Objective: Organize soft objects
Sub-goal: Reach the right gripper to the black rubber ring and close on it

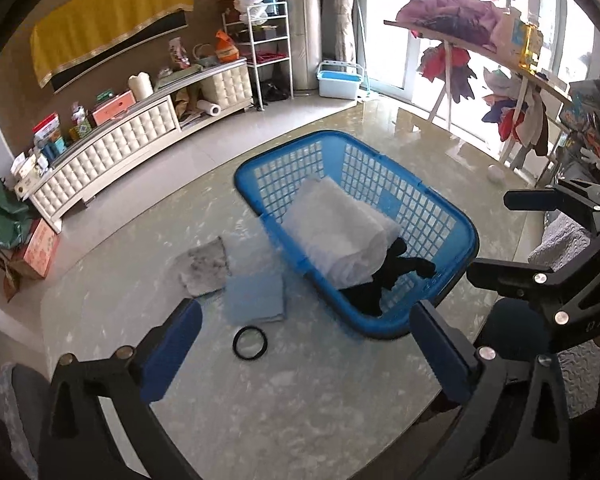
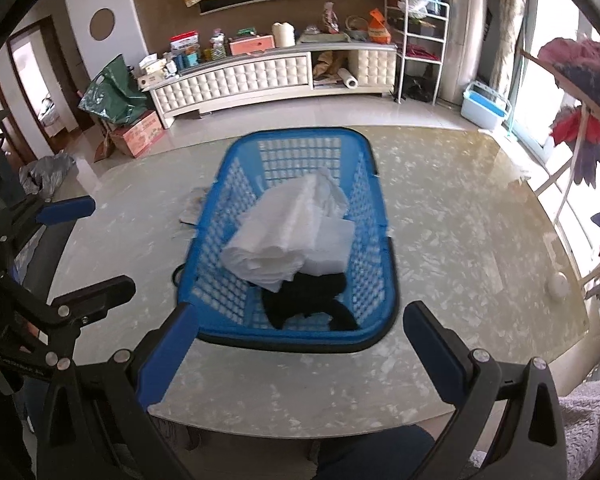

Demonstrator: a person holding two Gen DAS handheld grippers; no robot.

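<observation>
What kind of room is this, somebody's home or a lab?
Most likely a lived-in living room at home. A long white cabinet along the wall is crowded with household boxes, clothes hang on a drying rack by the glass doors, and a blue laundry basket of folded cloths sits on the marble-look table.

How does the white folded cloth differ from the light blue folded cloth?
The white folded cloth lies inside the blue basket; the light blue folded cloth lies on the table beside it. The white one is bulkier and thickly layered; the blue one is flat and thin. Both are folded.
</observation>
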